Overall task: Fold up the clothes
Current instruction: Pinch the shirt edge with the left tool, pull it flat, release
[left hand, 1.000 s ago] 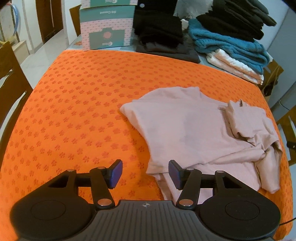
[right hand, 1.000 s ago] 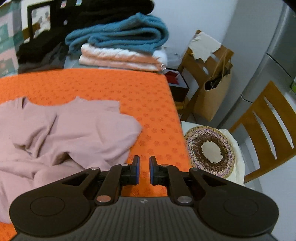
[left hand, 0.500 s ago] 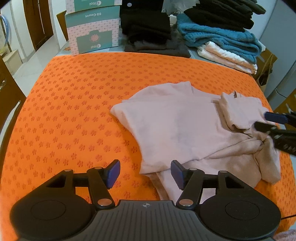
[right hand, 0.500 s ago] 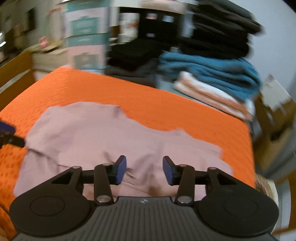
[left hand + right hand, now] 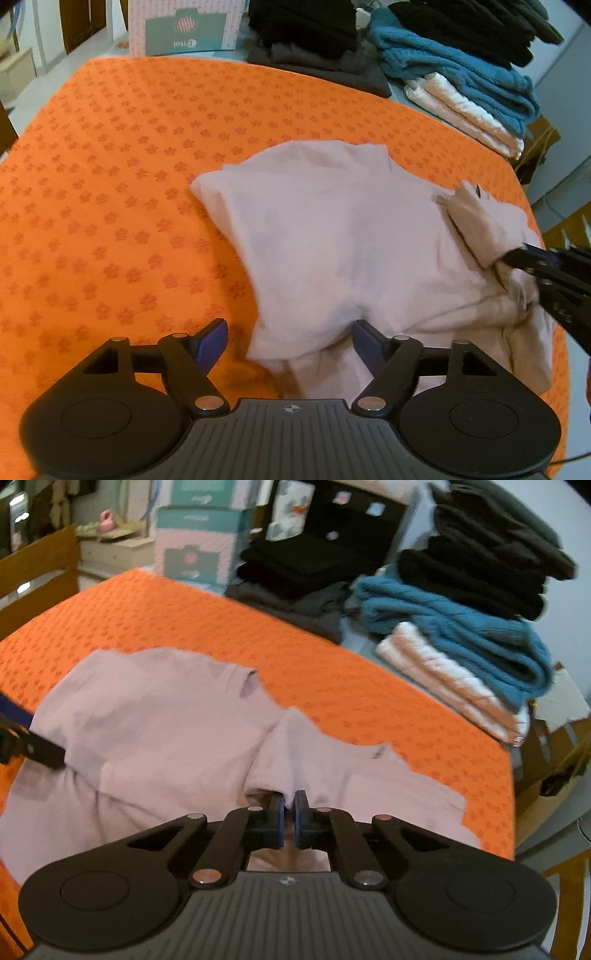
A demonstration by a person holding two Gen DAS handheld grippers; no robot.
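On orange cloth [image 5: 110, 155], right gripper [image 5: 290, 805] pinching pink shirt [image 5: 332, 229], left gripper [image 5: 288, 339] spread, pinched fold hidden.

**Layout on the covered table**

A crumpled shirt [image 5: 332, 240] lies on the tablecloth [image 5: 110, 166], right of centre in the left wrist view. The left gripper [image 5: 288, 341] straddles the shirt's near edge. The right gripper [image 5: 290, 810] sits at the shirt's right-hand bunched part, with fabric between its fingers. Behind the shirt, along the table's far edge, stand a printed box [image 5: 188, 27] at left, a stack of folded garments [image 5: 306, 26] beside it, and a taller pile of folded knitwear [image 5: 461, 74] at right.
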